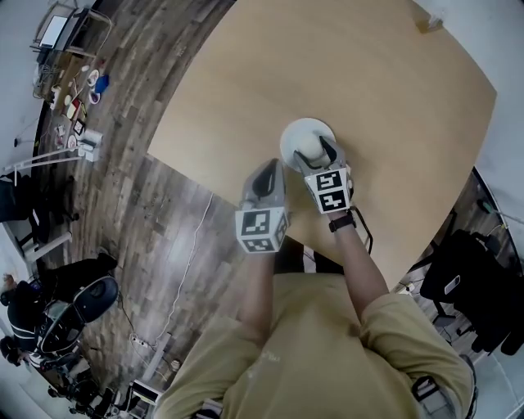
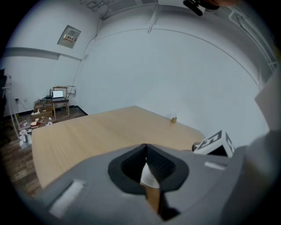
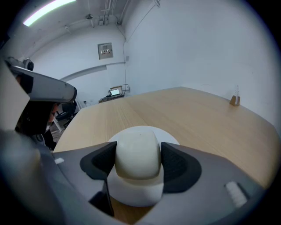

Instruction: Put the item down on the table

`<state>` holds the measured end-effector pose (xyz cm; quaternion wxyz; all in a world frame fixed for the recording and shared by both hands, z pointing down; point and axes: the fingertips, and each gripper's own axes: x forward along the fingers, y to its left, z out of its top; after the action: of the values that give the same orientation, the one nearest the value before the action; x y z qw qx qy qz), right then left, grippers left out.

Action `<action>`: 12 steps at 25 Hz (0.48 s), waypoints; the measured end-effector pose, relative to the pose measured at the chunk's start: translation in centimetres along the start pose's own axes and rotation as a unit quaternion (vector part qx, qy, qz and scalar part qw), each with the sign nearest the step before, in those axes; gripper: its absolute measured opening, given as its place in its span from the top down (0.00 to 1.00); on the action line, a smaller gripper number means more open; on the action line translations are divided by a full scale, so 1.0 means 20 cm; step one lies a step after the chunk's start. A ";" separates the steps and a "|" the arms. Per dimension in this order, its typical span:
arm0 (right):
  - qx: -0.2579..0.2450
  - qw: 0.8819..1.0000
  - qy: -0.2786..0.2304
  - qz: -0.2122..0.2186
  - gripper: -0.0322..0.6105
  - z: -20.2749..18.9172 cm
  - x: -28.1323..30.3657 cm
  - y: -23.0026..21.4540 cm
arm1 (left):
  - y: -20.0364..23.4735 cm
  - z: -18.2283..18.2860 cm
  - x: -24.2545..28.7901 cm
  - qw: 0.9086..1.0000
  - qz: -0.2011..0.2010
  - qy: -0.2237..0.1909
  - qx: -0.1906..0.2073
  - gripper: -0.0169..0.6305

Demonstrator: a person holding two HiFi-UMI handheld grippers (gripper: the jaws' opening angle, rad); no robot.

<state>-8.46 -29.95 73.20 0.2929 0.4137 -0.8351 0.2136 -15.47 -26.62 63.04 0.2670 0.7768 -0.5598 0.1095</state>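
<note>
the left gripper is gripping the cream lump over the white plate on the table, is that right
No, it is the right gripper that grips the cream lump over the white plate on the table, as the right gripper view shows. The left gripper has its jaws together with nothing in them.

The right gripper (image 3: 139,163) has its two dark ribbed pads (image 3: 103,161) pressed against the sides of a cream, rounded item (image 3: 138,151), which fills the space between them. Directly under the item sits a white round dish (image 3: 135,193), its far rim showing just behind. Whether the dish rests on the light wooden table (image 3: 193,116) I cannot tell. Near the table's far edge stands a small brownish object (image 3: 235,100), too small to name. Beyond are white walls, a wall panel (image 3: 105,51), a desk with a lit screen (image 3: 116,92) and a ceiling strip light (image 3: 48,9).
</note>
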 end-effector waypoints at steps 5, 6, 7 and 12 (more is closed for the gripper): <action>-0.030 0.999 0.025 -0.014 0.45 -0.05 0.06 0.01 | 0.05 0.01 -0.01 1.000 0.003 -0.001 -0.003 0.97; -0.037 0.999 0.030 -0.013 0.45 -0.05 0.06 0.01 | 0.05 0.02 -0.02 1.000 0.002 -0.004 -0.003 0.97; -0.041 0.999 0.031 -0.012 0.45 -0.05 0.07 0.01 | 0.06 0.03 -0.02 1.000 0.002 -0.005 -0.003 0.97; -0.028 0.999 0.014 -0.013 0.39 0.00 -0.01 0.03 | 0.03 0.05 -0.08 1.000 0.003 -0.014 -0.005 0.97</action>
<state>-8.76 -29.45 73.00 0.3188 0.4131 -0.8311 0.1923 -16.74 -26.03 61.69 0.2630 0.7754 -0.5660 0.0965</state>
